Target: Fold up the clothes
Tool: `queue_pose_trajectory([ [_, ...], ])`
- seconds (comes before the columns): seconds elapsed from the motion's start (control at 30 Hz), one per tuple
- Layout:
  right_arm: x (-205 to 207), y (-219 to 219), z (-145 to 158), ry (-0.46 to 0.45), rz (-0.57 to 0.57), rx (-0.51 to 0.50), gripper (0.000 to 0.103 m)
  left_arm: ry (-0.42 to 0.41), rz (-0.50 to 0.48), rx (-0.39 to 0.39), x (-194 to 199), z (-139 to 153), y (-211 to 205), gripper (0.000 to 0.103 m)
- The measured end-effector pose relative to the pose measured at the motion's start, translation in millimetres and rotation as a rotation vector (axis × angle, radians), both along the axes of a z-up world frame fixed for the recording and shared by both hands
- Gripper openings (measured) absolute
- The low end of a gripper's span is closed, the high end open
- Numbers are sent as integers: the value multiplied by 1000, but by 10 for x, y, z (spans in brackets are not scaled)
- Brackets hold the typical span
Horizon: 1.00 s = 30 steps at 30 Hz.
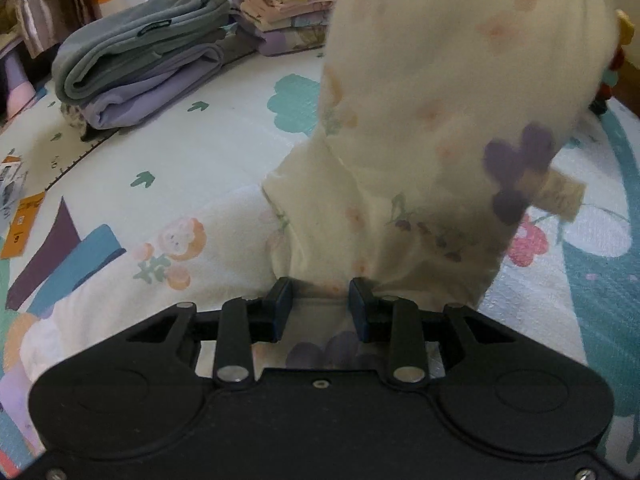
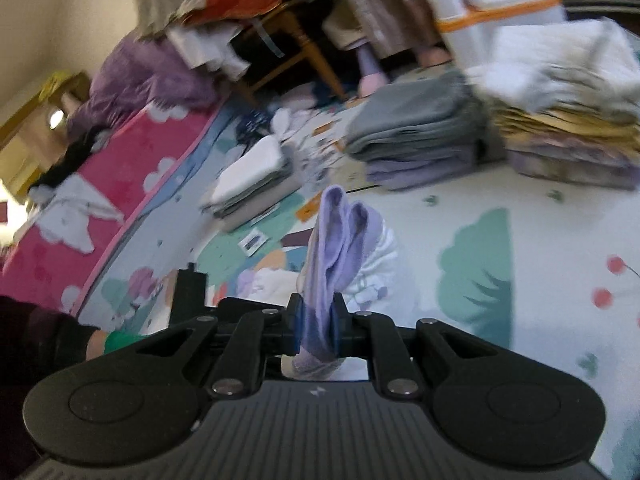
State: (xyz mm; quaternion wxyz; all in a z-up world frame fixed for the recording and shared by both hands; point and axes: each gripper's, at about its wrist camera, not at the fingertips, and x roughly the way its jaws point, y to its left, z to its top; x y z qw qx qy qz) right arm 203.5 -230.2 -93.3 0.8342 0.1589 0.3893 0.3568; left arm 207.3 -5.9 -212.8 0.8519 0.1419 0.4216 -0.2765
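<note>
A cream garment with pink and purple flower prints (image 1: 432,128) rises from the play mat to the top right of the left wrist view, lifted and blurred. My left gripper (image 1: 320,300) stands at its lower edge with the jaws apart and cloth lying between them. My right gripper (image 2: 317,322) is shut on the garment's purple ribbed cuff (image 2: 336,240), which sticks up past the fingertips. The rest of the garment lies on the mat beyond it (image 2: 372,272).
Folded grey and lilac clothes (image 1: 140,60) and a pastel stack (image 1: 288,12) sit at the back of the patterned mat (image 1: 200,160). The right wrist view shows the same stacks (image 2: 416,136), a white folded pile (image 2: 252,176), a pink mat (image 2: 132,160), a cluttered chair (image 2: 288,40).
</note>
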Motion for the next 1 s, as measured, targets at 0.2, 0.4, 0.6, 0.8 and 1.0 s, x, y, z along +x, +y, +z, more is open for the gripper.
queue_pose_trajectory([
  [0.2,200,296,41,41,4,-50,16,-120,-38,-142,-325,479,206,59],
  [0.4,357,398,102,123,-32,-50,16,-148,-5,-266,-432,750,-86,75],
  [0.6,407,842,190,174,55,-52,16,-154,240,-314,-325,838,33,72],
  [0.8,344,1289,452,112,226,-2,18,-39,394,-434,-283,759,538,23],
  [1.0,121,1360,698,-167,347,-155,32,15,510,-649,-432,647,1062,21],
])
